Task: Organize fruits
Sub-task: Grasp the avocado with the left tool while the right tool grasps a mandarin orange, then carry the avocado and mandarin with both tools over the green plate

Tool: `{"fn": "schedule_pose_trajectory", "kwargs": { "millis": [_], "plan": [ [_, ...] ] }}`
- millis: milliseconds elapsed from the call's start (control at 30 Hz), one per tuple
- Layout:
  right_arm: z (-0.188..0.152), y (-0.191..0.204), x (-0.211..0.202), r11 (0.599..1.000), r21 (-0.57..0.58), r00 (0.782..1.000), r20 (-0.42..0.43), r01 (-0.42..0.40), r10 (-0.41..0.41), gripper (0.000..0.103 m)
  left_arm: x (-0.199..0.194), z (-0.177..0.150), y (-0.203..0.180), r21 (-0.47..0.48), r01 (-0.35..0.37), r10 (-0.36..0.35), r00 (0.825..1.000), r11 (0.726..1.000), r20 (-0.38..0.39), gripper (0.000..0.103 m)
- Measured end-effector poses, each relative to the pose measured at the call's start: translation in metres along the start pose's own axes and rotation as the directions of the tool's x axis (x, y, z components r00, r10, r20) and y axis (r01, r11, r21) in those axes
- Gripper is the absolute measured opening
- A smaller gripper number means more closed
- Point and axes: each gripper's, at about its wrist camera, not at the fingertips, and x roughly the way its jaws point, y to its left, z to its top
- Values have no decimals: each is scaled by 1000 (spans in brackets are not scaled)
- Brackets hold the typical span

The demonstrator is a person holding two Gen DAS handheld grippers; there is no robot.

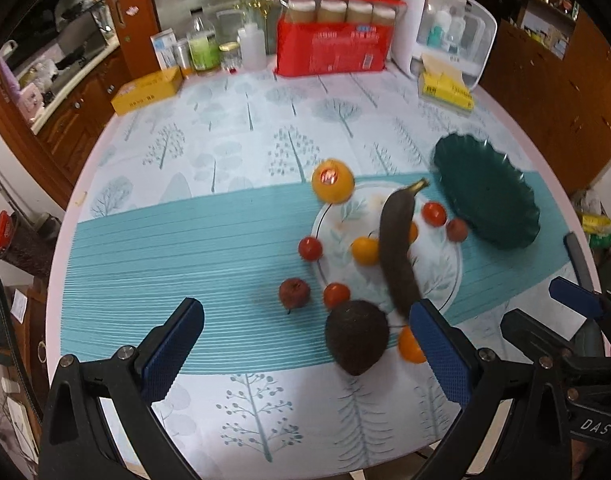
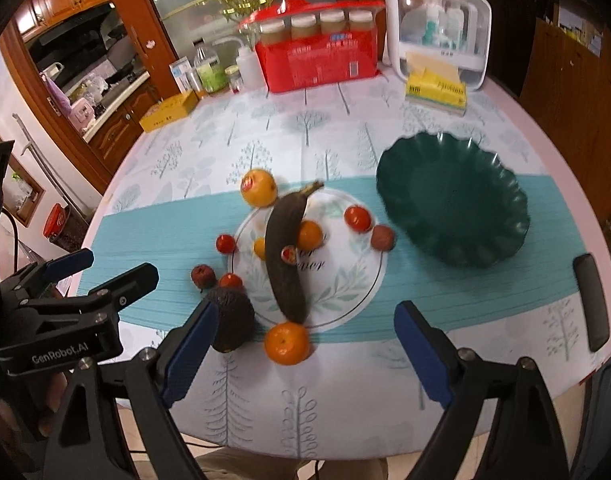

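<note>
Your left gripper and right gripper both hover wide apart and empty over the near table edge. The fruit clusters on and around the white floral plate; the green scalloped bowl, likely the destination, sits empty just to its right. The mandarin lies straight ahead between your right fingers, the avocado beside the left one. The blackened banana runs lengthwise away from you.
</note>
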Motion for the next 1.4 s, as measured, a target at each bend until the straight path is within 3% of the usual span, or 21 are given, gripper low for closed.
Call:
{"fn": "schedule_pose_trajectory", "kwargs": {
  "millis": [333,633,833,1000,1167,1267,1400],
  "plan": [
    [-24,4,52,999,38,996,-87,-10,13,76,56,-17,14,42,68,-63,991,997,-116,102],
    [-45,1,89,998,48,986,-165,-31,39,64,96,-33,23,1,165,-160,960,986,-230,101],
    [-53,8,109,998,15,979,-196,-53,55,58,101,-31,11,38,212,-198,953,977,-230,100],
    [-55,12,119,998,-3,976,-207,-66,64,47,106,-28,-7,71,245,-220,942,967,-253,98],
    [-57,15,120,997,-23,980,-188,-75,69,46,121,-26,-20,60,278,-250,924,959,-288,87],
    [-56,15,121,997,-24,979,-188,-79,74,46,133,-29,-24,31,311,-284,900,950,-330,68],
    [-56,15,122,996,-35,980,-182,-82,75,47,135,-29,-28,31,314,-288,902,949,-322,61]
  ]
}}
